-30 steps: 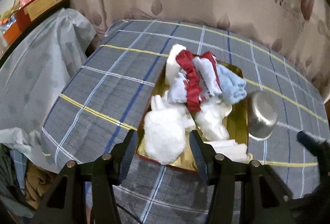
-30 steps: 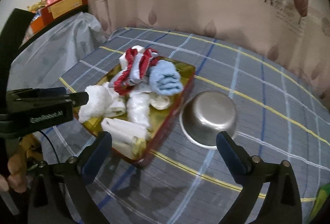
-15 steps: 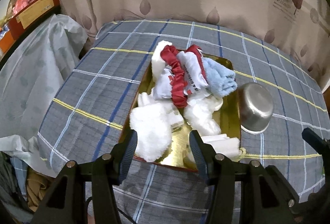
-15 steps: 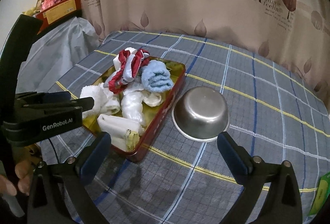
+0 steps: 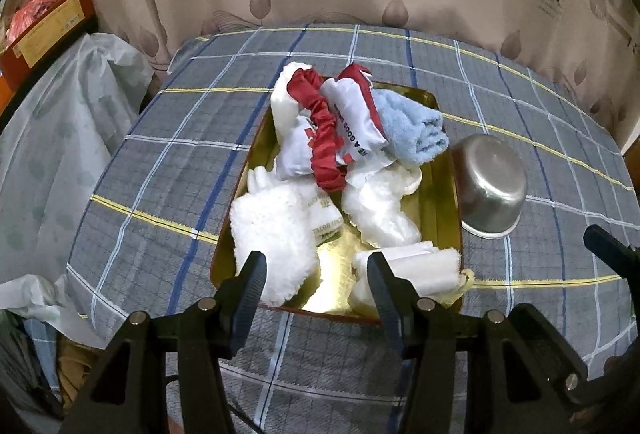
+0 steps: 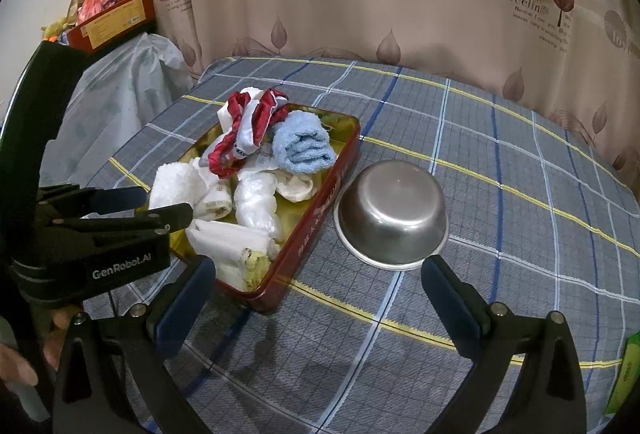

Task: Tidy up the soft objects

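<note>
Left wrist view shows my left gripper [image 5: 316, 284] hanging at the near edge of the tin tray [image 5: 438, 194], jaws parted a moderate way and empty. My right gripper [image 6: 320, 298] sits nearer than the tray too, spread wide with nothing in it. All the soft things lie heaped inside the tray: a fluffy white cloth [image 5: 272, 230] nearest me, a blue towel [image 5: 412, 126] and a red-trimmed white piece [image 5: 332, 130] toward the far end. A steel bowl [image 6: 394, 214] stands upside down just right of the tray. I judge this fits either a pile awaiting sorting or one just gathered. Lower layers are buried, and the cloths' folds I cannot separate.
</note>
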